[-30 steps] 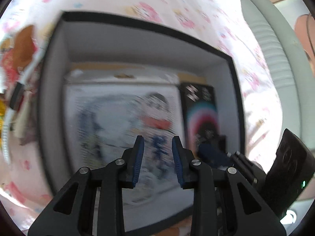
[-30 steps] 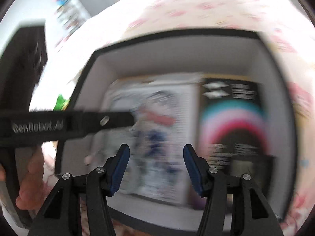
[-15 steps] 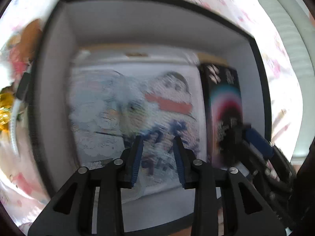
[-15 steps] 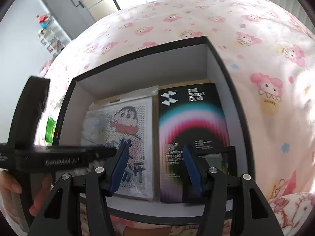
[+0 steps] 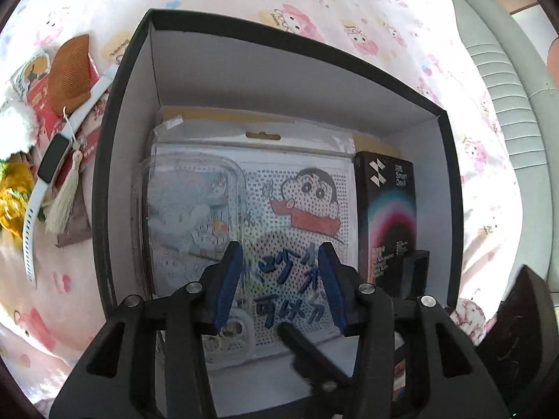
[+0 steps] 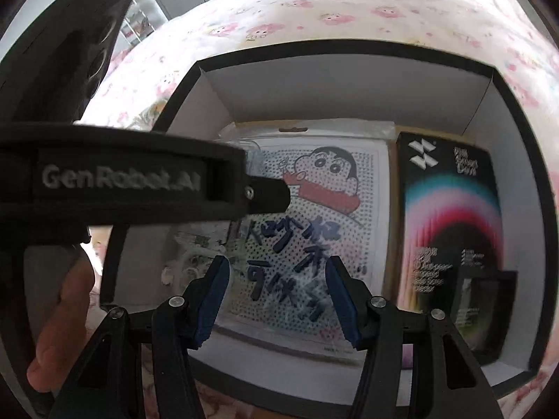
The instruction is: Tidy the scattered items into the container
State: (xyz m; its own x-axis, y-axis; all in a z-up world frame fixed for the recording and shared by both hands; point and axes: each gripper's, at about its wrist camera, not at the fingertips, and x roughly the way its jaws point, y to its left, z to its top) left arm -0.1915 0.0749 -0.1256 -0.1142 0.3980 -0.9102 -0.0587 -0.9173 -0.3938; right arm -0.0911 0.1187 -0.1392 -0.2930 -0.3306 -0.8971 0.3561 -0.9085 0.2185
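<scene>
A black box with white inner walls sits on a pink cartoon bedsheet. Inside lie a cartoon phone-case pack, a clear phone case on its left half, and a black rainbow-print box at the right. My left gripper hovers open and empty above the box's near side. My right gripper is also open and empty above the box. Left of the box lie a white smartwatch, a wooden comb with a tassel, and red packets.
The left gripper's body crosses the left of the right wrist view, with the hand below it. A yellow foil item lies at the far left. A grey ribbed bed edge runs along the right.
The left gripper has pulled back from the box, so the items left of it show. The right gripper has moved closer and a little left over the box. Both stay open.
</scene>
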